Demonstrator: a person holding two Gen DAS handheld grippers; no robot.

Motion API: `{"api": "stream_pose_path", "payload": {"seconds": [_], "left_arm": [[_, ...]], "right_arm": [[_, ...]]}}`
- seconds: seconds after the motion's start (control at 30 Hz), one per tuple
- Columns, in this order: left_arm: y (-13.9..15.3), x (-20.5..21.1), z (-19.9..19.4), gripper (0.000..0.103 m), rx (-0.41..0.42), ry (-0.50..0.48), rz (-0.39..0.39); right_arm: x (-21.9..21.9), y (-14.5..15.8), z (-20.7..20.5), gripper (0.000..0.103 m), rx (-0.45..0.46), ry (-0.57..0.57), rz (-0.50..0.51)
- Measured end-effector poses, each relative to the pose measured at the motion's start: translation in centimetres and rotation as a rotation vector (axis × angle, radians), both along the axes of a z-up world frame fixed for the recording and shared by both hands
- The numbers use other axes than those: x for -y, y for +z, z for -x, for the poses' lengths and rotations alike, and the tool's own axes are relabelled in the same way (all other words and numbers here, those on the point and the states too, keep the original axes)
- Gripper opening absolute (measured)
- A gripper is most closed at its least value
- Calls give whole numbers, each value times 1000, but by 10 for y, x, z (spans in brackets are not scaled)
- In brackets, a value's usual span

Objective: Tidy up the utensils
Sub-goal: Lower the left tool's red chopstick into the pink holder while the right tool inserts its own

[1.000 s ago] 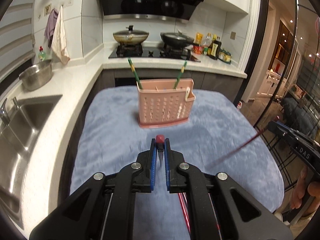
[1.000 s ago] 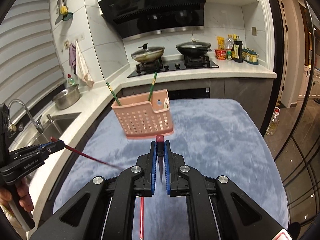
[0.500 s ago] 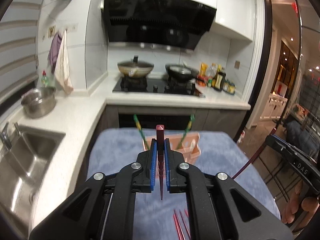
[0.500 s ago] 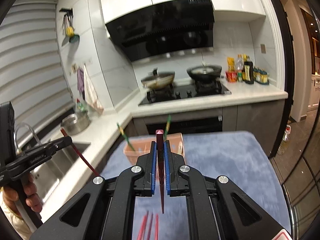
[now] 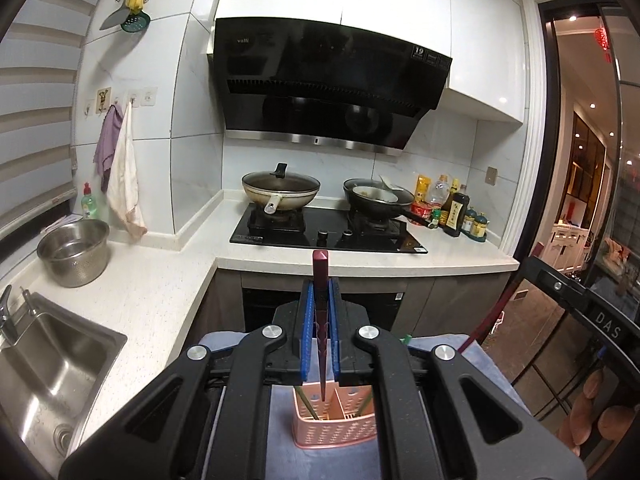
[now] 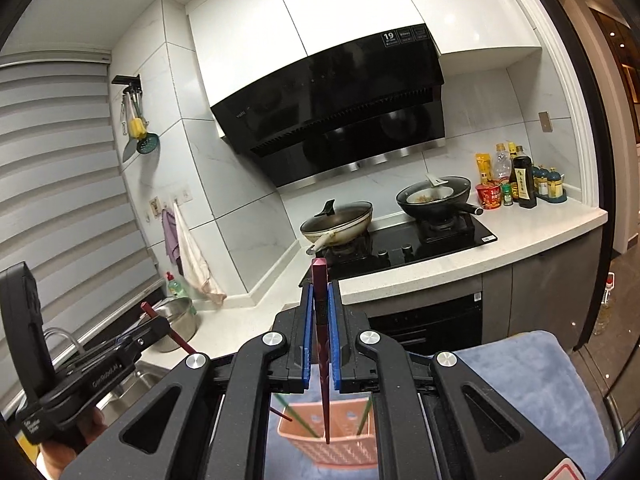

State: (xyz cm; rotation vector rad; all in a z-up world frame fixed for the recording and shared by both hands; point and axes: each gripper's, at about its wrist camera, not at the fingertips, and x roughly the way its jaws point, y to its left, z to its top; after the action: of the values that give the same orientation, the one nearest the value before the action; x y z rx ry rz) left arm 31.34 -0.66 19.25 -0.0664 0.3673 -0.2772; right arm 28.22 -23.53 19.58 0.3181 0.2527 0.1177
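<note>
Both my claws are clamped on one dark red chopstick each. My left claw [image 5: 320,330] pinches its chopstick [image 5: 321,320] between the blue pads, butt end up at frame centre, tip hanging down over the pink utensil basket [image 5: 334,428] at bottom centre. My right claw [image 6: 320,332] grips the second red chopstick [image 6: 321,344] the same way, its tip low over the same basket [image 6: 332,446]. Two green chopsticks [image 5: 306,404] already lean inside the basket, which sits on the blue cloth [image 6: 532,376] covering the worktop. Step in hand, I'd say: carrying the red pair to the basket, drop not yet done. Next move calls for lining each tip over one compartment, lowering until the tip is inside the rim, then letting go. Which compartment each tip is over I can't tell. Risk is a tip catching the divider or rim.
</note>
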Motion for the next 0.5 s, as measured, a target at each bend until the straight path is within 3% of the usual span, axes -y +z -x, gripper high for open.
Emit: {"api": "stream_pose_path", "payload": {"seconds": [0.5], "left_arm": [[-64, 2, -46, 7, -148, 2, -8]], "right_arm": [[-8, -78, -68, 7, -175, -17, 35]]}}
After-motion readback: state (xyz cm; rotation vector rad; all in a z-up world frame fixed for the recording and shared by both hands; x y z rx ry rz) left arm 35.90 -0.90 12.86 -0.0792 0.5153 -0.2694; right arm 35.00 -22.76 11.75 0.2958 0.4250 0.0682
